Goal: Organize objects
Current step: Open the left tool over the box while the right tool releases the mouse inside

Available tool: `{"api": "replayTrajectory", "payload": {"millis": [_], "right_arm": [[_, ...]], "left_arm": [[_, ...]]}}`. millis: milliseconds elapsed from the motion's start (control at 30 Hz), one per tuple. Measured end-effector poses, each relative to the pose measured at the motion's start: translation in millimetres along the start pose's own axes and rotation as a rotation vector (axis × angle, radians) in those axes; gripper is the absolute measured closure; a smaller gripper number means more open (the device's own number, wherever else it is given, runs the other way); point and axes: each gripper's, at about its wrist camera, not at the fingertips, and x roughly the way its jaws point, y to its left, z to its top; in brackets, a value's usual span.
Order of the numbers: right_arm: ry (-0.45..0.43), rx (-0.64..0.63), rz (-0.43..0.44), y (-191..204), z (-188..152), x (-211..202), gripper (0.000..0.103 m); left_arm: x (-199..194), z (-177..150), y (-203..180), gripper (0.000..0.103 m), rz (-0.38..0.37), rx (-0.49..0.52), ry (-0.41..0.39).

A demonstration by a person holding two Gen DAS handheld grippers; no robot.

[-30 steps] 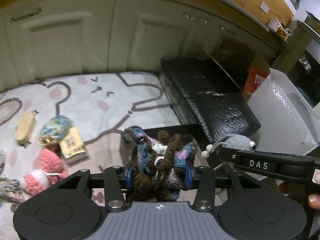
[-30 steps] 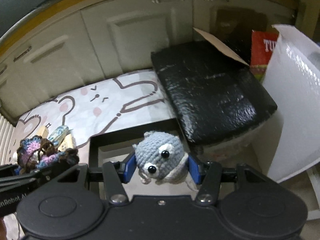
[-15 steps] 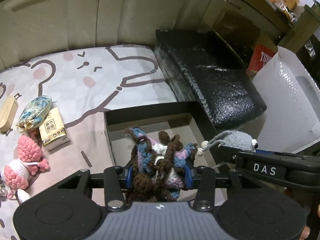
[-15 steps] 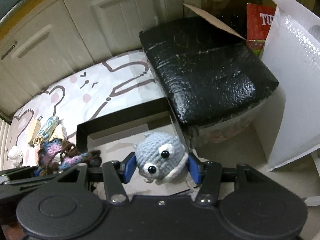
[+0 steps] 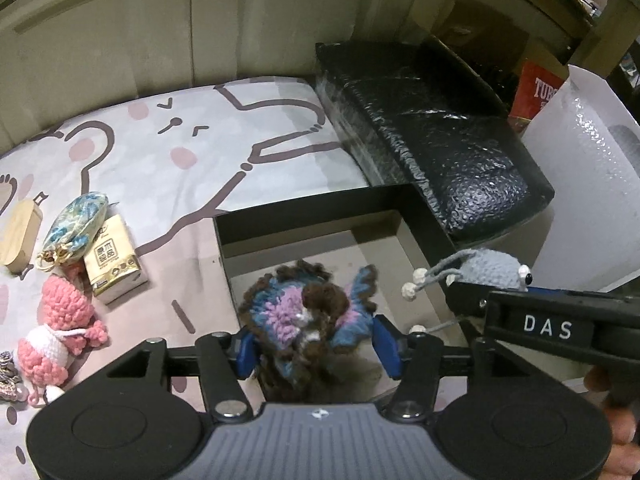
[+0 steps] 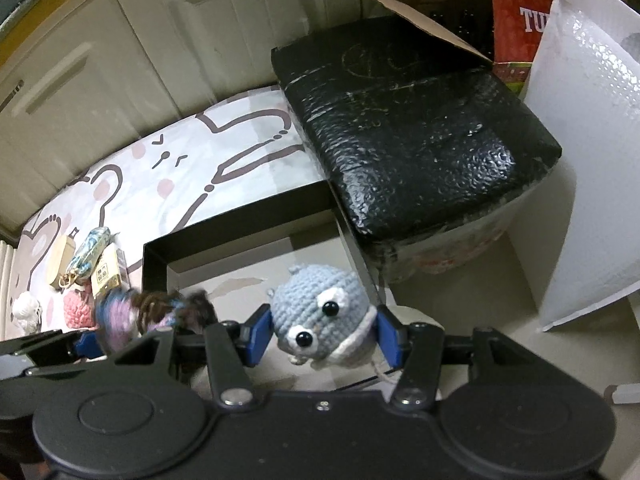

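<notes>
The step in hand is dropping two crocheted toys into the black box (image 5: 312, 220), which sits open in the lower middle of both views. The left gripper (image 5: 314, 350) hangs over the box with its jaws opening; the brown and blue toy (image 5: 308, 312) lies between the blue pads, blurred, and the right pad stands clear of it, so it looks released and on its way down onto the box floor. The right gripper (image 6: 322, 338) is clenched on the grey toy (image 6: 320, 312), held above the box's right edge, near the black foam block (image 6: 412, 128). At the left of the frame the pink toy (image 5: 60, 328), tissue pack (image 5: 114, 260), patterned pouch (image 5: 76, 226) and wooden piece (image 5: 20, 236) lie on the bunny-print mat (image 5: 180, 128), not yet put away. The next move likely calls for letting the grey toy go inside the box walls, not on the rim, then lifting both grippers clear and reaching left for the remaining things.
</notes>
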Motion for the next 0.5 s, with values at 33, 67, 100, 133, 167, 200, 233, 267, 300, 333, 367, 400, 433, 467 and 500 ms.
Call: {"api": "replayTrajectory", "payload": {"millis": [33,67,100,133,167,200,233,267,300,333,367,400,433,467,500], "right_arm": [[0.001,-0.001,0.002,0.7,0.1,0.2,0.047],[0.002,-0.002,0.004,1.5,0.1,0.3,0.047],[0.004,-0.004,0.005,2.2,0.1,0.6,0.047],[0.005,-0.006,0.004,2.8,-0.1,0.8,0.047],[0.006,-0.007,0.004,2.7,-0.1,1.0,0.047],[0.007,-0.007,0.004,2.6,0.0,1.2,0.047],[0.008,-0.004,0.006,2.4,0.0,1.5,0.046],[0.009,0.0,0.007,2.2,0.2,1.4,0.045],[0.009,0.003,0.004,2.3,0.2,1.4,0.046],[0.008,0.004,0.0,2.5,0.3,1.2,0.044],[0.007,0.005,-0.001,2.8,0.1,0.8,0.04],[0.005,0.007,-0.003,3.2,0.3,0.3,0.039],[0.003,0.007,-0.004,3.7,0.2,-0.4,0.038],[0.001,0.007,-0.006,4.2,0.0,-1.0,0.037],[0.002,0.006,-0.007,4.4,-0.1,-1.4,0.037]], "left_arm": [[-0.6,0.0,0.7,0.044,0.004,-0.002,-0.001],[-1.7,0.0,1.4,0.043,0.009,-0.004,-0.003],[-2.9,0.0,2.2,0.042,0.014,-0.006,-0.005],[-3.2,0.2,3.3,0.039,0.017,-0.008,-0.005],[-4.3,0.1,4.5,0.037,0.019,-0.012,-0.006],[-5.3,0.0,4.7,0.037,0.021,-0.014,-0.007],[-6.3,-0.3,5.5,0.036,0.025,-0.013,-0.007],[-6.9,-0.5,5.7,0.035,0.029,-0.012,-0.007],[-7.5,-0.9,6.2,0.035,0.032,-0.013,-0.006],[-8.3,-1.1,7.3,0.035,0.035,-0.015,-0.006],[-9.1,-1.5,7.8,0.034,0.036,-0.017,-0.006],[-9.9,-1.6,8.7,0.034,0.038,-0.02,-0.006],[-10.8,-1.8,9.6,0.034,0.04,-0.021,-0.007],[-11.5,-1.9,10.1,0.034,0.042,-0.022,-0.007],[-12.4,-2.5,10.8,0.034,0.044,-0.023,-0.007]]}}
